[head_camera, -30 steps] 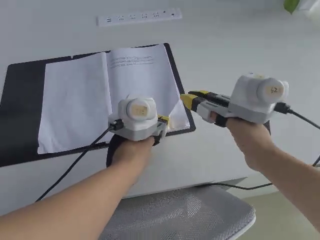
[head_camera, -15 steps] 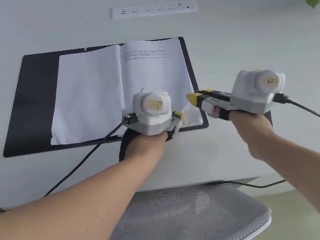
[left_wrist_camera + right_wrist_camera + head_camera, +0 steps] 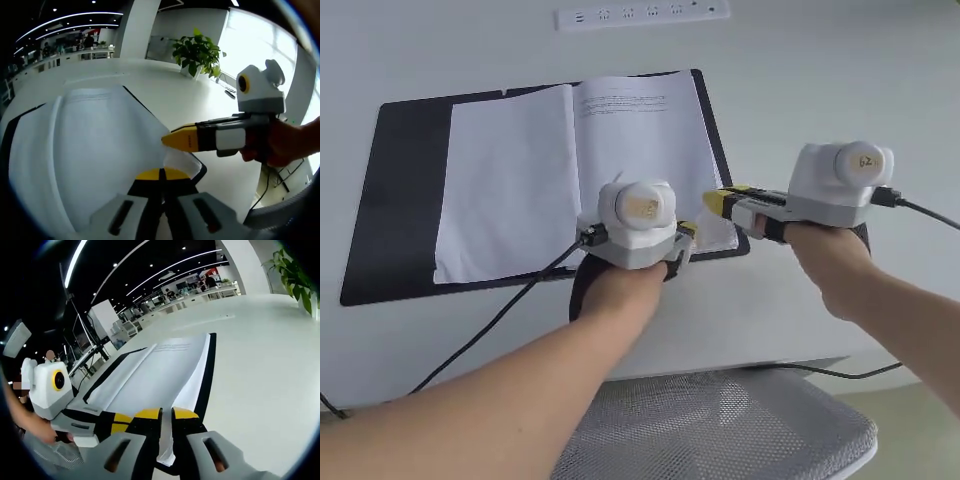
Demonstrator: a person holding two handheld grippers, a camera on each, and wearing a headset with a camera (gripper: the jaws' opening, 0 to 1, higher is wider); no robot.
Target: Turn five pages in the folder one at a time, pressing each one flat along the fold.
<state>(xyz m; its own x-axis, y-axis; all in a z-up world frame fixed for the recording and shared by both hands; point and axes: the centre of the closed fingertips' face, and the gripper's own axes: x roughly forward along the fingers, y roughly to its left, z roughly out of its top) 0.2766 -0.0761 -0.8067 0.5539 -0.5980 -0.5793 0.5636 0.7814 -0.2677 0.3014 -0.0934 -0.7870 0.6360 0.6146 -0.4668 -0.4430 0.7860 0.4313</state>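
In the head view, the folder [image 3: 395, 200] lies open on the white table [image 3: 820, 80], a little to the left of the middle, with its black cover under the white pages. The left gripper [image 3: 685, 231] is over the near right corner of the right page [image 3: 640, 150]. The right gripper [image 3: 713, 203] points to the left, and its yellow tips are at the right edge of the same page. A power strip [image 3: 642, 13] lies at the far side, and a grey mesh chair [image 3: 720, 420] stands near the person.

In the left gripper view, the left gripper [image 3: 161, 174] has its jaws pressed together above the page [image 3: 100, 150]. The right gripper [image 3: 170, 141] comes in from the right, just beside the page corner. A green plant [image 3: 197, 47] stands far behind.

In the right gripper view, the right gripper [image 3: 166, 414] shows a narrow gap between its jaws. White paper is seen in this gap, but I cannot tell if the jaws grip it. The left gripper [image 3: 122, 421] is just beside it on the left. The folder [image 3: 206, 375] stretches away in front.
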